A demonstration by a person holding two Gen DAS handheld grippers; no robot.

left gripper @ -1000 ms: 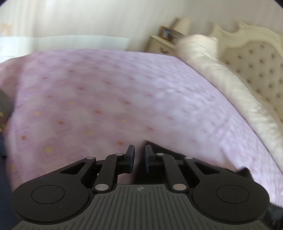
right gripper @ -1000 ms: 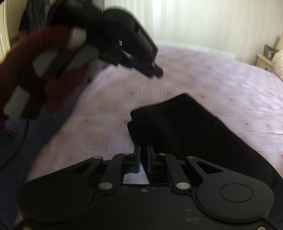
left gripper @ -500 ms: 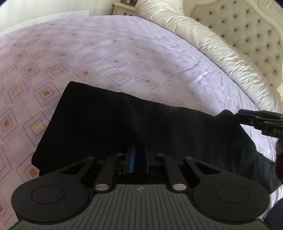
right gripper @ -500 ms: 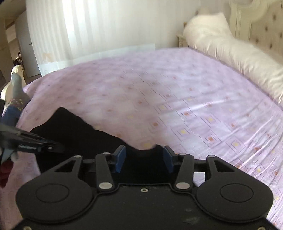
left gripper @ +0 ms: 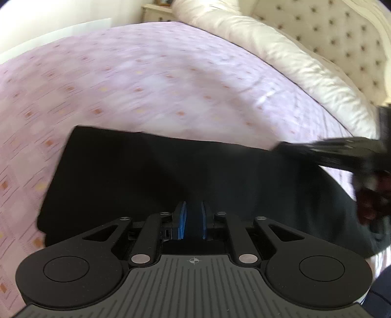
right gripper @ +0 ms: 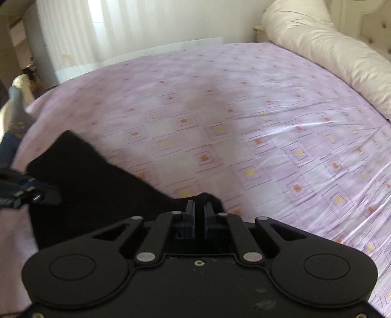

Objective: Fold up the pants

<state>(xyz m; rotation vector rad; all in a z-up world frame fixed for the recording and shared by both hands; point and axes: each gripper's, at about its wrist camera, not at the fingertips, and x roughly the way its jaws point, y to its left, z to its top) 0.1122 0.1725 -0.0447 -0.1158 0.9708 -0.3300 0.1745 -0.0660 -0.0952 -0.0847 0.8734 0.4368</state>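
Black pants [left gripper: 151, 171] lie folded in a long band on the lilac patterned bed sheet [left gripper: 146, 80]. My left gripper [left gripper: 193, 212] is shut on the near edge of the pants, blue pads close together with black cloth between them. My right gripper [right gripper: 200, 208] is shut on a raised corner of the pants [right gripper: 97, 195] at their far end. The right gripper also shows in the left wrist view [left gripper: 337, 151], at the pants' right end. The left gripper shows in the right wrist view [right gripper: 29, 193] over the pants' left part.
A long cream pillow [left gripper: 281, 56] lies along the tufted headboard [left gripper: 342, 36]. A nightstand [left gripper: 156, 9] stands beyond the bed. White curtains [right gripper: 122, 29] hang behind the bed's far side. The sheet [right gripper: 244, 122] stretches wide beyond the pants.
My right gripper has closed from open onto the pants' corner. The left gripper stays shut on the near edge and has shifted slightly over the pants.
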